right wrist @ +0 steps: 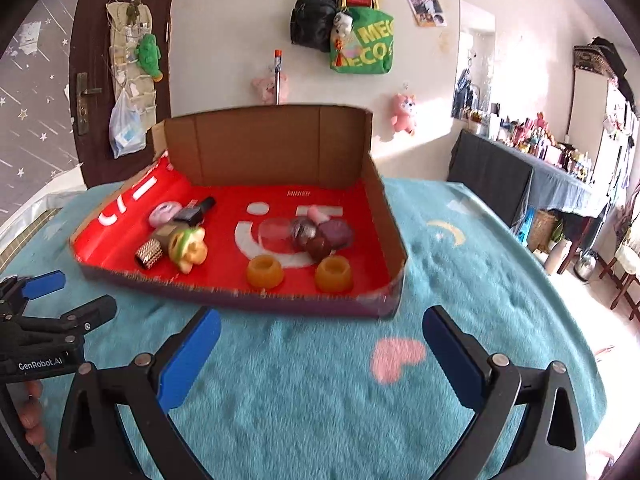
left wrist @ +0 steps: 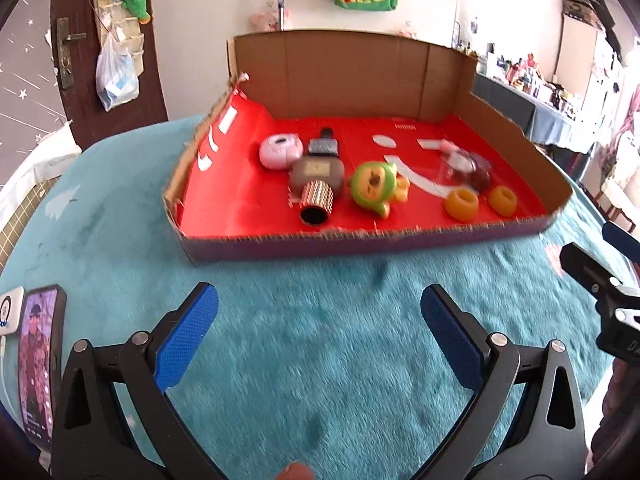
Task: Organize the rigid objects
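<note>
A shallow cardboard box [left wrist: 400, 236] [right wrist: 280, 294] with a red floor lies on the teal blanket. Inside, on the left, are a pink round case [left wrist: 279, 153] [right wrist: 164, 213], a black-and-grey gadget [left wrist: 322, 146] [right wrist: 195, 210], a gold studded cylinder [left wrist: 317, 203] [right wrist: 149, 253] and a green-yellow toy figure [left wrist: 376, 188] [right wrist: 188, 249]. On the right sit two orange rings [left wrist: 462, 205] [right wrist: 265, 272], the second ring [left wrist: 502, 200] [right wrist: 333, 275], and clear and dark purple round pieces [left wrist: 470, 168] [right wrist: 320, 236]. My left gripper [left wrist: 320, 320] and right gripper [right wrist: 322, 340] hover open and empty before the box.
A phone [left wrist: 40, 360] and a white device [left wrist: 10, 312] lie on the blanket [left wrist: 300, 340] at the left. The right gripper's body [left wrist: 600, 292] shows at the right edge, the left one [right wrist: 44, 320] at the other view's left. A door, hung bags and a cluttered table stand behind.
</note>
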The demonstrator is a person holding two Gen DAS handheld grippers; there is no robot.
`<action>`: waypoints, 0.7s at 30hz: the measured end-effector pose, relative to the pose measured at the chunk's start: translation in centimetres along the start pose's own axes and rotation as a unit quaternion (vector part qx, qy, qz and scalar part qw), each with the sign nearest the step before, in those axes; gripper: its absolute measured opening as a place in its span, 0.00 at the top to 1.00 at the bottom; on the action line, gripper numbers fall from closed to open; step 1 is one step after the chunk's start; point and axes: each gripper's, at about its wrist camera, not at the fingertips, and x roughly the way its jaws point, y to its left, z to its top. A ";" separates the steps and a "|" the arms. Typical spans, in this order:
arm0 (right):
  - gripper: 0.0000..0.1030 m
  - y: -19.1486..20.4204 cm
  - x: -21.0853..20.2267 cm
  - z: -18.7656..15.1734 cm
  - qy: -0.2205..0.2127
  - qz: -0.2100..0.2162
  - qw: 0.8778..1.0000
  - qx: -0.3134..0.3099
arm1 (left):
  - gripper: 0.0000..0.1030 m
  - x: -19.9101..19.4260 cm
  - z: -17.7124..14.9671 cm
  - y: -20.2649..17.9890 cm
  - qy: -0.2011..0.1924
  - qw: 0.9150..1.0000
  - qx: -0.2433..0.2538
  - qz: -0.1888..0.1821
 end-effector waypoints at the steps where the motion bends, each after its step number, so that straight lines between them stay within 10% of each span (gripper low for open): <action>1: 0.00 0.1 0.1 -0.3 0.003 0.000 1.000 -0.002 | 0.00 0.1 -0.2 -0.1 0.002 1.000 0.002 0.000; 21: 0.00 -1.3 3.5 -3.3 0.073 0.007 0.997 0.026 | 0.00 2.9 -2.3 0.0 0.068 0.998 -0.005 0.002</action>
